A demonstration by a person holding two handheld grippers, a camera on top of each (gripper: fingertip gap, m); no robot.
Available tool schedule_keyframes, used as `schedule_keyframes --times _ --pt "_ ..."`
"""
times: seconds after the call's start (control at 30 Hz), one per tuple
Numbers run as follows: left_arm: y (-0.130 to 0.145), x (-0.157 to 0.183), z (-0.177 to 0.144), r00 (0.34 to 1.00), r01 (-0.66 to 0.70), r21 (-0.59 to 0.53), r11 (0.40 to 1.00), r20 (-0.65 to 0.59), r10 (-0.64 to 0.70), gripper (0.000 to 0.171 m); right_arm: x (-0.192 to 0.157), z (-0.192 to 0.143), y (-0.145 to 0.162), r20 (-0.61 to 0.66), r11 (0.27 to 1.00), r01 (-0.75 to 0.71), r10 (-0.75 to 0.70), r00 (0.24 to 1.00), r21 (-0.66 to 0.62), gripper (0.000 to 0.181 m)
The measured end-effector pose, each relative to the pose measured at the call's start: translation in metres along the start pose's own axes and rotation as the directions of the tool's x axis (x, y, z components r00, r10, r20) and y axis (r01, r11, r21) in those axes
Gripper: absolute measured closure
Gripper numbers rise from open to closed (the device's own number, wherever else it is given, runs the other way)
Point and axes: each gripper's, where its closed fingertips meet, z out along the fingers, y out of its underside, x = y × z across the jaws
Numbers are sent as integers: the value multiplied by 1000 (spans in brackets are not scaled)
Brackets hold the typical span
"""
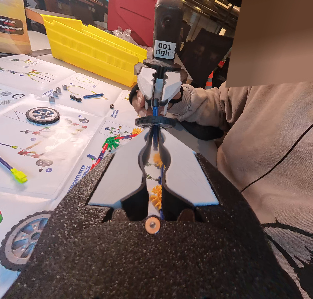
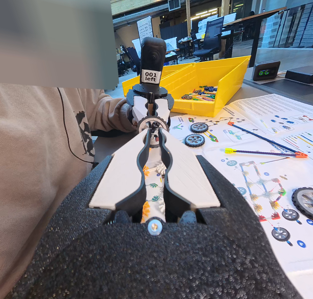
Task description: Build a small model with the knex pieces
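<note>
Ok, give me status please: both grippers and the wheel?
Left gripper shut on blue rod. Right gripper shut at the wheel's hub. Wheel on rod, between both. Nothing between them.

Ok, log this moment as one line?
left claw shut on blue rod | right claw shut on blue rod, facing it | black-tyred wheel on rod between claws | over instruction sheet

A grey table carries a yellow bin and a spread instruction sheet. Loose wheels, rods and small spacers lie on the sheet.
</note>
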Motion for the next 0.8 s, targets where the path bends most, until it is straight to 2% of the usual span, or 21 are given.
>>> schedule_keyframes --times 0.27,0.4,0.5,0.53,0.8 --pt "3 -1 1 1000 -8 -15 1000 6 8 169 -4 6 17 18 996 21 -19 1000 -86 181" --pt "4 -6 0 999 -12 -28 1000 30 13 169 1 2 13 -5 998 12 -13 1000 -68 181" --pt "6 -10 -1 998 -16 -44 999 54 19 169 10 -2 10 -39 998 -3 1 999 -59 164" --pt "7 -10 -1 998 -20 -49 999 58 23 169 10 -2 10 -44 999 -3 0 999 -53 164" --pt "12 -9 2 995 -57 -95 994 76 64 169 8 1 14 -40 997 11 -14 999 -75 177"
